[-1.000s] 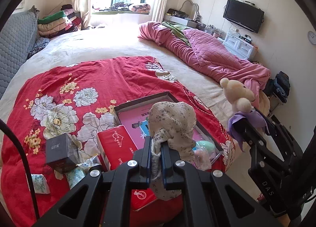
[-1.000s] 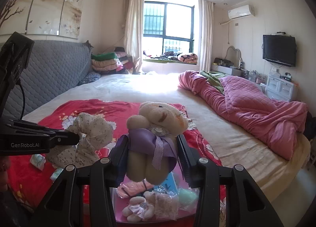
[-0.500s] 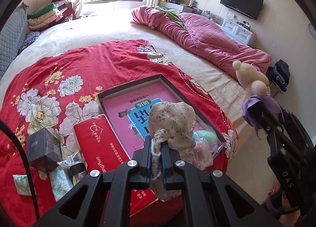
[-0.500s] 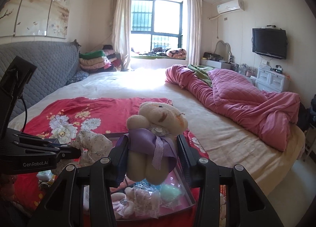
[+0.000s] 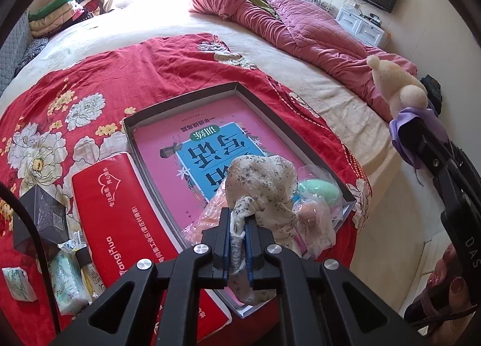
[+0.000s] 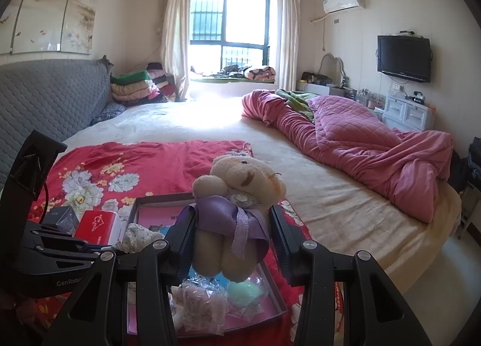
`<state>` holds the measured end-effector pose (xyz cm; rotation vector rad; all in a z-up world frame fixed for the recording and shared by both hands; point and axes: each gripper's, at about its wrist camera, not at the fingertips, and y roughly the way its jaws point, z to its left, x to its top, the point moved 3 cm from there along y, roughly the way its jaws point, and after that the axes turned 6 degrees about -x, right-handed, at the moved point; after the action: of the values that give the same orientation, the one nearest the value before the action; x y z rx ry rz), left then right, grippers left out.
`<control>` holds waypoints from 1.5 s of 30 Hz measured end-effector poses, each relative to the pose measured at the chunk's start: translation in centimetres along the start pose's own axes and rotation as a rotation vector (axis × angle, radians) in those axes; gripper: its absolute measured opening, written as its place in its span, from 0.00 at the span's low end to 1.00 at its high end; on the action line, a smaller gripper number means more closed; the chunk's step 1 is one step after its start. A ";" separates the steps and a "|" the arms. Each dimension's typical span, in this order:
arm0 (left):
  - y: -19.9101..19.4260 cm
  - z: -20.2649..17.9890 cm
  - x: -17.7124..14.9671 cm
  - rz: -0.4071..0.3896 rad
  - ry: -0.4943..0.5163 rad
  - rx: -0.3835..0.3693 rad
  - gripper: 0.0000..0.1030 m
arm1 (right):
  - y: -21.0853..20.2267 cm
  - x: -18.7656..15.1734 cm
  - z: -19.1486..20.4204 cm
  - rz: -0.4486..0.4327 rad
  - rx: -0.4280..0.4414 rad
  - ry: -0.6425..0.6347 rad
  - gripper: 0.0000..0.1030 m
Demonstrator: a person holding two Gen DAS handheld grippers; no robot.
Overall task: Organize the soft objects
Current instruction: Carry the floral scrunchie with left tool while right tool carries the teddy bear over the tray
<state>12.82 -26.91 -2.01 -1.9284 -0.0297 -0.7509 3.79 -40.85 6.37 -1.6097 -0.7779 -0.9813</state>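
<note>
The left gripper (image 5: pixel 238 236) has its jaws pressed together on a fold of a speckled cream cloth (image 5: pixel 264 189), which hangs over the near right corner of a shallow grey box (image 5: pixel 180 99). The box lies on a red flowered blanket (image 5: pixel 90 81) near the bed's near edge, its floor covered by a pink and blue book (image 5: pixel 192 147). In that same corner, under the cloth, lie clear bags holding a green soft ball (image 5: pixel 318 192) and pinkish soft things (image 5: pixel 312 216). The right gripper (image 6: pixel 231 234) pinches a cream teddy bear (image 6: pixel 243 174) in a purple ribbon dress by the body, its jaws half spread, above the box's right edge. A red packet (image 5: pixel 120 213) lies just beside the box's left wall, with a dark small box (image 5: pixel 39 216) and small tissue packs (image 5: pixel 66 282) near the blanket's near left corner. A pink quilt (image 6: pixel 360 141) is heaped along the bed's far right side.
</note>
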 end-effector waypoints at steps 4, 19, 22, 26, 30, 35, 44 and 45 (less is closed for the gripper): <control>0.9 -0.1 0.0 0.012 0.002 -0.001 0.08 | 0.6 -0.1 -0.1 0.005 0.000 -0.004 0.46; 3.5 0.2 -0.8 0.072 0.006 0.022 0.08 | 4.5 -1.3 -0.8 0.072 -0.004 -0.021 0.46; 3.7 0.3 -0.9 0.078 0.003 0.018 0.08 | 5.6 -1.8 -0.5 0.096 0.011 -0.035 0.46; 4.0 0.4 -0.9 0.083 0.003 0.020 0.08 | 7.0 -2.4 -0.1 0.130 0.031 -0.040 0.46; 4.1 0.5 -1.0 0.087 -0.001 0.019 0.08 | 8.5 -3.1 0.5 0.177 0.046 -0.051 0.46; 4.2 0.6 -1.0 0.087 -0.004 0.020 0.08 | 10.2 -4.0 1.4 0.237 0.059 -0.070 0.46; 4.3 0.7 -1.0 0.085 -0.005 0.018 0.08 | 12.2 -5.6 2.7 0.331 0.077 -0.085 0.46; 4.2 0.7 -1.0 0.083 -0.006 0.017 0.08 | 12.3 -5.7 2.7 0.335 0.076 -0.088 0.46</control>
<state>13.82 -28.06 -6.15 -1.9037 0.0406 -0.6875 12.45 -41.25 -4.40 -1.6591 -0.5718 -0.6378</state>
